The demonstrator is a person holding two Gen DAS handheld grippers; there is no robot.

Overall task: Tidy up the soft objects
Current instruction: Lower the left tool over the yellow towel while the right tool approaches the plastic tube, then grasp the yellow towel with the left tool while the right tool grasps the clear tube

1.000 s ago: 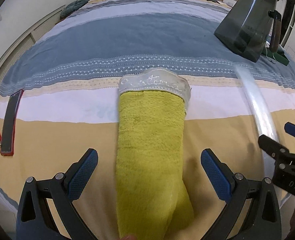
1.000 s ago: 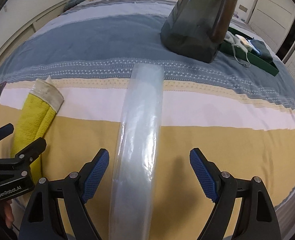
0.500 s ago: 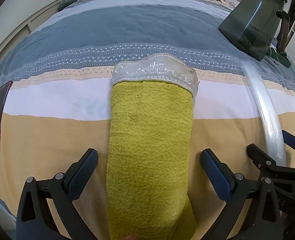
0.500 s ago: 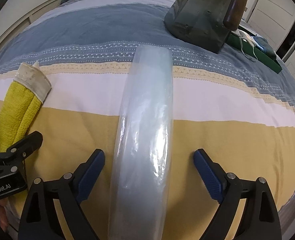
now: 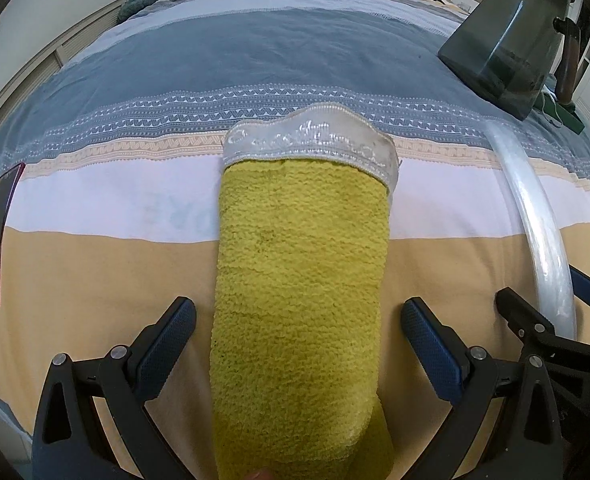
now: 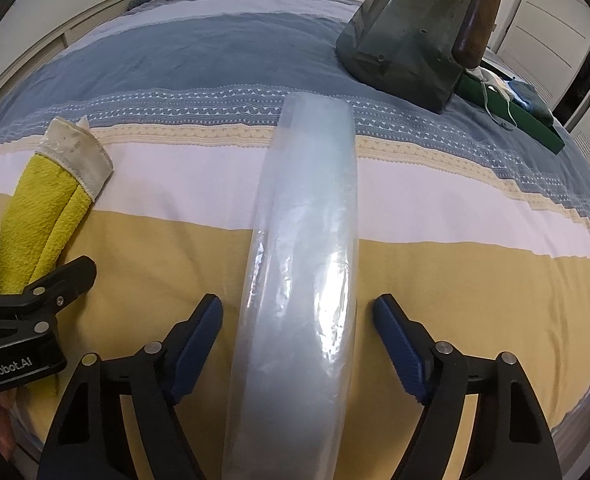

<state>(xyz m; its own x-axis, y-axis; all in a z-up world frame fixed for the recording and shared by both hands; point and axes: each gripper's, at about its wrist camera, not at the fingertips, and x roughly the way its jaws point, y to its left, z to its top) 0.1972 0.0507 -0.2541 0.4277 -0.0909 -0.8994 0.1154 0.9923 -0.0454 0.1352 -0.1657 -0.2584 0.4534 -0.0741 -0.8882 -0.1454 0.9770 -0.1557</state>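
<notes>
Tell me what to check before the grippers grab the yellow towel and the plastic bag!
1. Left gripper open around the yellow towel: ok.
2. Right gripper open around the plastic bag: ok.
3. Towel folded neatly, white trim at the far end: ok.
4. Blue pads touching the bag yet: not ok, a gap shows.
5. Dark pitcher away from both grippers: ok.
6. Bag opening toward the towel: cannot tell.
</notes>
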